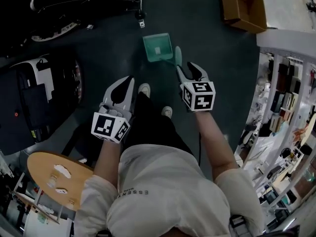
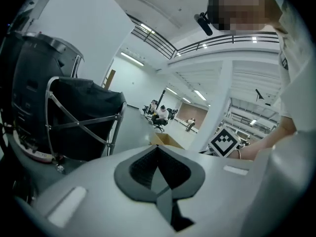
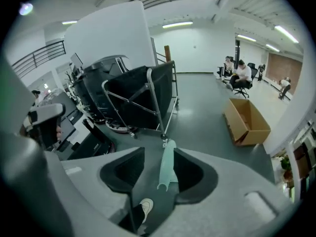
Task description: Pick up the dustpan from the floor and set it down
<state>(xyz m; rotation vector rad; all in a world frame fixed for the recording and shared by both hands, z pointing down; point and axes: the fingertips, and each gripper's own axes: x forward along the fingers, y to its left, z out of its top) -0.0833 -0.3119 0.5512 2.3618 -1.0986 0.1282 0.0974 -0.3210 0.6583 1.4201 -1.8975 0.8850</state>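
Observation:
A green dustpan [image 1: 158, 47] rests on the dark floor ahead of the person's feet, its handle [image 1: 177, 56] sticking out at its right side. My right gripper [image 1: 187, 68] is just short of that handle, jaws apart. In the right gripper view the pale green handle [image 3: 167, 167] runs between the open jaws of the right gripper [image 3: 159, 152], closer to the right one, with a gap on its left; the pan itself is hidden there. My left gripper [image 1: 129, 79] hangs to the left above a shoe, away from the dustpan. Its tips meet, with nothing held [image 2: 158, 149].
A black folding cart [image 3: 143, 98] on casters [image 1: 141, 21] stands just beyond the dustpan. An open cardboard box [image 1: 242, 6] lies at the far right. Shelving [image 1: 281, 107] lines the right side, and a round wooden stool [image 1: 54, 174] stands at the near left. The person's shoes [image 1: 144, 89] are under the grippers.

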